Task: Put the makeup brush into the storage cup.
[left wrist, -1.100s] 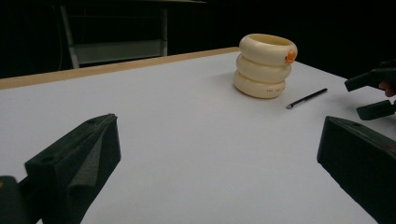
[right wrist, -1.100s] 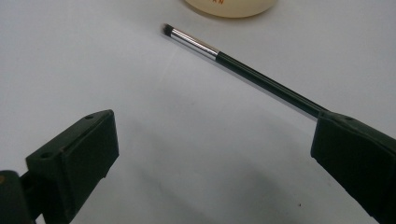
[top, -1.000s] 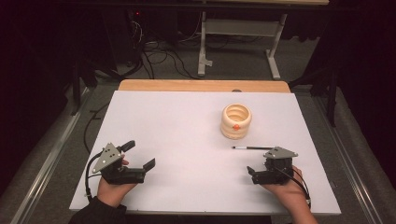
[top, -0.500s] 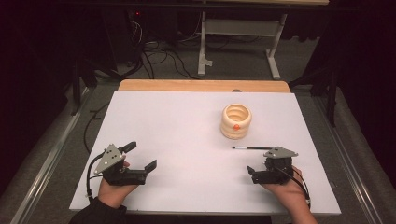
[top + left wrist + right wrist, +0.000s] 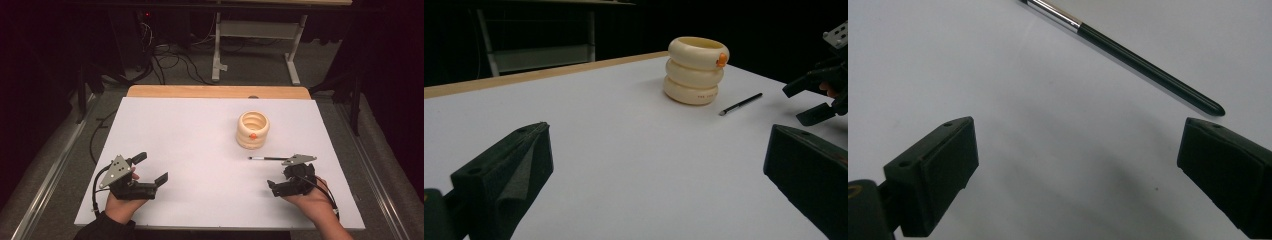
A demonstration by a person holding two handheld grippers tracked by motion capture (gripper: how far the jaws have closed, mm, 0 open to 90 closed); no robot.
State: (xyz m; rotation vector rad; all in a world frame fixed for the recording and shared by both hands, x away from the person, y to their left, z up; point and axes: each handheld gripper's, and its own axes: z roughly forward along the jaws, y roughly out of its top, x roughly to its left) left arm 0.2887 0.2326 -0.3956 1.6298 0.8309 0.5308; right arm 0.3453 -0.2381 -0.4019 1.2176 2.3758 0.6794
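Holder: cream ringed pen holder (image 5: 253, 129) with an orange dot, upright on the white worktop (image 5: 190, 135); inside not visible.
Lettering: small print on its lowest ring, too small to read.
Pen: black pen (image 5: 267, 158) lying just in front of the holder, beside the right gripper (image 5: 290, 185).
Right gripper: fingers apart, empty.
Left gripper (image 5: 150, 172): fingers apart, empty, well apart from the pen.

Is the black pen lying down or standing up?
Lying down. The pen rests flat on the white table, beside the cream ring-shaped holder, just ahead of the open right tongs.
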